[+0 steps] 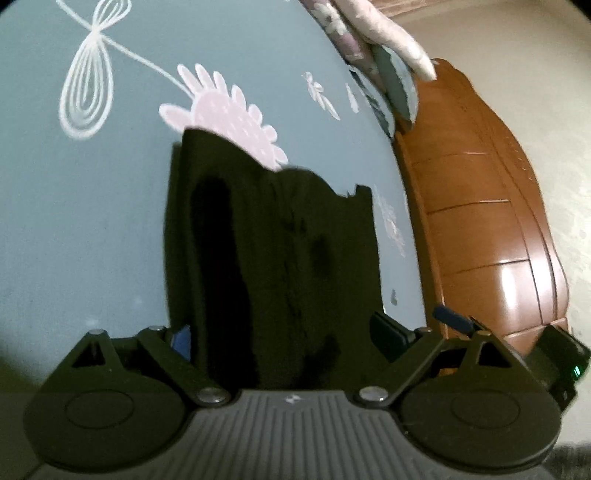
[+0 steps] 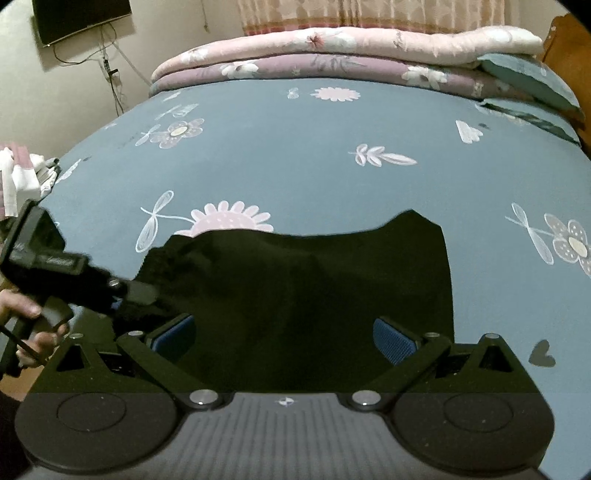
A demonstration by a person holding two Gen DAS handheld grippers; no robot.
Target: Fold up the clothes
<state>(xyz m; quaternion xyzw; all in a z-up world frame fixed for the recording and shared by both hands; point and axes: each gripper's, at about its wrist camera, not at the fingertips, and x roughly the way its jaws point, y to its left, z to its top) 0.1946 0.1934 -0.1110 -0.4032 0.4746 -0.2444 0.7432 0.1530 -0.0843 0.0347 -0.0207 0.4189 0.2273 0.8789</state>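
A black garment (image 1: 273, 258) lies flat on the grey-blue flowered bedsheet (image 1: 92, 221). My left gripper (image 1: 286, 338) hangs over the garment's near end. Its jaws stand wide, the blue pads (image 1: 183, 341) apart from each other, with cloth lying between them and not pinched. In the right wrist view the same garment (image 2: 295, 288) spreads wide. My right gripper (image 2: 283, 338) is open over its near edge, blue pads (image 2: 393, 339) on either side. The left gripper (image 2: 144, 295) reaches in over the garment's left side, held by a hand (image 2: 22, 306).
Folded pink and mauve quilts (image 2: 314, 55) and pillows (image 2: 532, 77) line the bed's far end. A wooden bed frame (image 1: 480, 221) runs along one side. White cloths (image 2: 18, 173) lie off the bed's left edge. A dark screen (image 2: 81, 14) hangs on the wall.
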